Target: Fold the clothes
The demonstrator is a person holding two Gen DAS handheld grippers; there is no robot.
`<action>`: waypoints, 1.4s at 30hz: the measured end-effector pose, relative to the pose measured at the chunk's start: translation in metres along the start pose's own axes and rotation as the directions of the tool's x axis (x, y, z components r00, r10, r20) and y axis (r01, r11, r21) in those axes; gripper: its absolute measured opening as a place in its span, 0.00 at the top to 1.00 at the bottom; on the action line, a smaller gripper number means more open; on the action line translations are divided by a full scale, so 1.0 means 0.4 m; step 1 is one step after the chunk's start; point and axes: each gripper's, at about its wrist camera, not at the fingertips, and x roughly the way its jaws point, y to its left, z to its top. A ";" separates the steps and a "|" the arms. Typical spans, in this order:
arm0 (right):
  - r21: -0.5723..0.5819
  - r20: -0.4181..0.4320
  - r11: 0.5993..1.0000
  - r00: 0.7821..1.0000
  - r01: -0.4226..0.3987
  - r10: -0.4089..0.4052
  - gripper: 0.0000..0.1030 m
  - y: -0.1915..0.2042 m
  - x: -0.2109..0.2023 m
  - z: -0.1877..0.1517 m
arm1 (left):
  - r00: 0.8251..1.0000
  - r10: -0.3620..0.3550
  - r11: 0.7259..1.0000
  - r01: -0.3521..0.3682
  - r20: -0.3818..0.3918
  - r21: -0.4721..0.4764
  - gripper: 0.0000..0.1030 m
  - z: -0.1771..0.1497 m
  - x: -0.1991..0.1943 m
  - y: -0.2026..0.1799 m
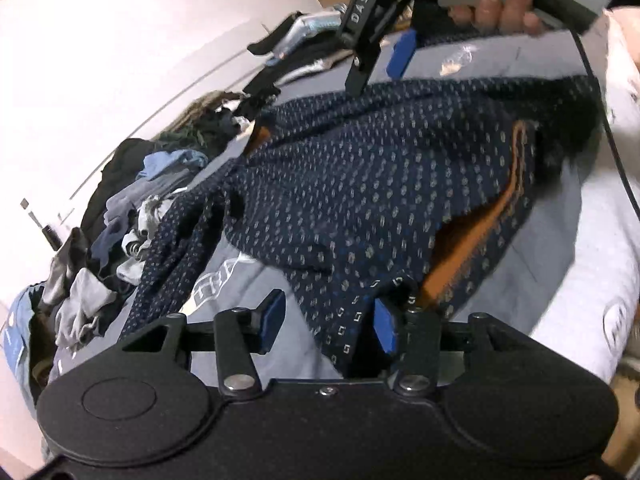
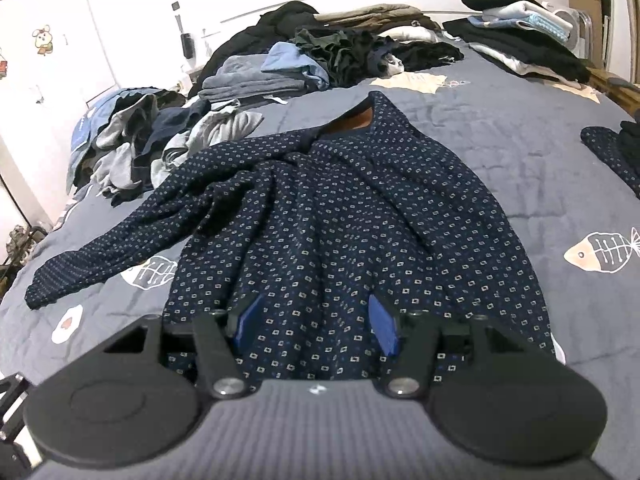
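A navy sweater (image 2: 340,208) with small pale squares and an orange lining lies face up on the bed, collar at the far end. Its left sleeve (image 2: 104,248) trails toward the bed's left edge. My right gripper (image 2: 316,324) hovers over the sweater's near hem, open, with cloth showing between its blue pads (image 2: 384,328). In the left wrist view the sweater (image 1: 360,184) is bunched, and an edge of it (image 1: 356,320) lies between the fingers of my left gripper (image 1: 328,324), which is open. The right gripper (image 1: 380,60), held by a hand (image 1: 496,4), is at the sweater's far side.
A grey-blue quilt with fish prints (image 2: 520,128) covers the bed. A heap of loose clothes (image 2: 168,128) fills the far left, and folded stacks (image 2: 520,36) sit at the far right. A white wall (image 2: 60,64) borders the left. A black cable (image 1: 608,120) hangs at the right.
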 end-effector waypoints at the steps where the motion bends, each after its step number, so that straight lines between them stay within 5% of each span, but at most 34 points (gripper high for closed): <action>1: -0.003 -0.001 1.000 1.000 -0.002 0.002 0.44 0.002 0.000 -0.001 | 1.000 0.004 1.000 -0.004 0.006 0.005 0.54 0.002 0.007 -0.008; 2: -0.007 -0.002 1.000 1.000 -0.004 0.004 0.44 0.004 0.000 -0.002 | 1.000 0.009 1.000 -0.009 0.013 0.011 0.55 0.003 0.015 -0.016; 5: -0.023 -0.013 1.000 1.000 -0.009 0.008 0.44 0.012 0.002 -0.007 | 1.000 0.001 0.998 -0.002 -0.016 -0.055 0.89 0.006 0.033 0.005; 7: -0.032 -0.020 0.999 1.000 -0.011 0.010 0.44 0.012 0.003 -0.010 | 0.999 0.014 0.978 -0.020 -0.029 -0.209 0.92 0.002 0.019 0.082; 11: -0.035 -0.025 0.999 1.000 -0.004 0.003 0.44 -0.001 0.002 -0.013 | 0.997 0.054 0.865 -0.071 -0.047 -0.497 0.97 -0.030 -0.031 0.241; 13: -0.045 -0.031 0.999 1.000 -0.002 0.001 0.44 -0.008 0.000 -0.016 | 0.994 0.059 0.820 -0.100 -0.091 -0.563 0.97 -0.059 -0.055 0.293; 16: -0.088 -0.043 0.996 0.999 0.007 -0.011 0.44 -0.017 -0.007 -0.028 | 0.974 -0.033 0.865 -0.084 -0.224 -0.495 0.96 -0.089 -0.025 0.278; 18: -0.128 -0.052 0.992 0.998 0.015 -0.022 0.44 -0.022 -0.012 -0.041 | 0.945 -0.089 0.892 -0.065 -0.315 -0.448 0.93 -0.109 -0.004 0.267; 20: -0.148 -0.062 0.989 0.997 0.031 -0.040 0.44 -0.036 -0.024 -0.059 | 0.936 -0.045 0.940 -0.078 -0.348 -0.331 0.89 -0.117 -0.009 0.233; 22: -0.165 -0.072 0.985 0.996 0.046 -0.059 0.44 -0.050 -0.036 -0.077 | 0.949 -0.042 0.949 -0.060 -0.313 -0.311 0.78 -0.115 -0.038 0.241; 27: -0.138 -0.058 0.982 0.989 0.127 -0.136 0.44 -0.097 -0.085 -0.123 | 0.992 -0.055 0.908 0.001 -0.116 -0.419 0.31 -0.081 -0.107 0.298; 30: -0.076 -0.062 0.981 0.981 0.177 -0.181 0.44 -0.143 -0.115 -0.155 | 0.991 -0.051 0.890 -0.012 -0.126 -0.456 0.30 -0.070 -0.072 0.292; 35: 0.046 -0.086 0.972 0.970 0.230 -0.225 0.44 -0.216 -0.158 -0.216 | 0.978 -0.063 0.820 -0.061 -0.197 -0.569 0.31 -0.081 0.015 0.302; 37: 0.082 -0.086 0.967 0.969 0.239 -0.232 0.44 -0.230 -0.172 -0.237 | 0.969 -0.072 0.805 -0.083 -0.235 -0.588 0.40 -0.092 0.043 0.306; 38: 0.103 -0.090 0.966 0.970 0.236 -0.227 0.44 -0.236 -0.178 -0.246 | 0.964 -0.086 0.793 -0.086 -0.251 -0.603 0.55 -0.103 0.058 0.311; 40: 0.147 -0.098 0.963 0.972 0.226 -0.213 0.44 -0.247 -0.188 -0.264 | 0.954 -0.149 0.736 -0.069 -0.261 -0.673 0.82 -0.130 0.076 0.329; 42: 0.188 -0.107 0.957 0.973 0.219 -0.202 0.44 -0.259 -0.198 -0.281 | 0.947 -0.188 0.685 -0.064 -0.261 -0.726 0.90 -0.151 0.084 0.346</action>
